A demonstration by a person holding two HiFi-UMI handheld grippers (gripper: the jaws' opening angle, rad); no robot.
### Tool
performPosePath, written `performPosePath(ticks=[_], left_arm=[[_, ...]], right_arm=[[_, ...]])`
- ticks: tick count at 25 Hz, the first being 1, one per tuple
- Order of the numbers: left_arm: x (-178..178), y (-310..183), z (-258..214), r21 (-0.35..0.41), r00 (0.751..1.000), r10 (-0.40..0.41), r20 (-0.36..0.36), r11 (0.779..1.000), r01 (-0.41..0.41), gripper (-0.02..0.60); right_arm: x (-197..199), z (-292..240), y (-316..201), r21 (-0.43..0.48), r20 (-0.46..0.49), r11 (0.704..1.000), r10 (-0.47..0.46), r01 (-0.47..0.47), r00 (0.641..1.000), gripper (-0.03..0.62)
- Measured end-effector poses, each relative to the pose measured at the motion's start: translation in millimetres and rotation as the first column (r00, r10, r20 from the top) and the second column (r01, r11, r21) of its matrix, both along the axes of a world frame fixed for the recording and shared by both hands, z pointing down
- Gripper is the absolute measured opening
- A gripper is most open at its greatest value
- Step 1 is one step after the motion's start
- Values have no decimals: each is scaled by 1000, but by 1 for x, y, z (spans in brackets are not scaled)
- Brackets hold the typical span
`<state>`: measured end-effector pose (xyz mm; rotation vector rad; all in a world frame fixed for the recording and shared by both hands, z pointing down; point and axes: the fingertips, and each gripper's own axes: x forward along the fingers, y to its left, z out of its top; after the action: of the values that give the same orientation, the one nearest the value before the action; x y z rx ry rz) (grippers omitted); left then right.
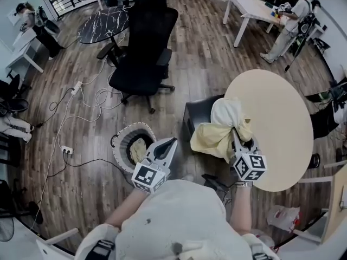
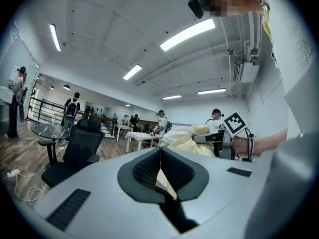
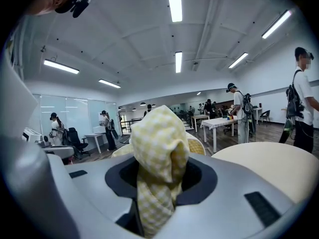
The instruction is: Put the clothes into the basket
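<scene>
Where pinched, yellow checked cloth bunches.

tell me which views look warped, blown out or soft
Head view: fisheye bows the wooden plank floor, but the round beige table is sharp. Left gripper view: black corners, long ceiling strip light blown out white. Right gripper view: same dark rim, yellow checked cloth slightly soft close to the lens.

Ceiling strip lights above the round table are lighting the room brightly and evenly. Fisheye distortion is bending the edges; corners are going black.
</scene>
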<state>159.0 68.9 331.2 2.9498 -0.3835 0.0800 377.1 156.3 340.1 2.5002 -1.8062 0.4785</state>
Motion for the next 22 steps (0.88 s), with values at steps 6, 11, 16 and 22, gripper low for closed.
performPosePath(ticks=[6,11,16,22], left_arm=[[-43,-23,6,-17,999,-39,4,999,39,21],[-72,-39,3,-18,998,-61,-3,998,61,21],[-110,-55,0,-22,998,-71,-2,997,70,21],[-154,-73,5,-28,997,-78,-8,997,78,21]], right_arm=[[-42,0,-33,-7,-4,999,-48,48,999,152],[-70,-4,-53,-11,-9,998,-70,69,998,153],[-109,-8,-74,-15,-8,996,-89,88,996,153],[-158,-6,-99,-24,-12,992,-121,121,993,152]])
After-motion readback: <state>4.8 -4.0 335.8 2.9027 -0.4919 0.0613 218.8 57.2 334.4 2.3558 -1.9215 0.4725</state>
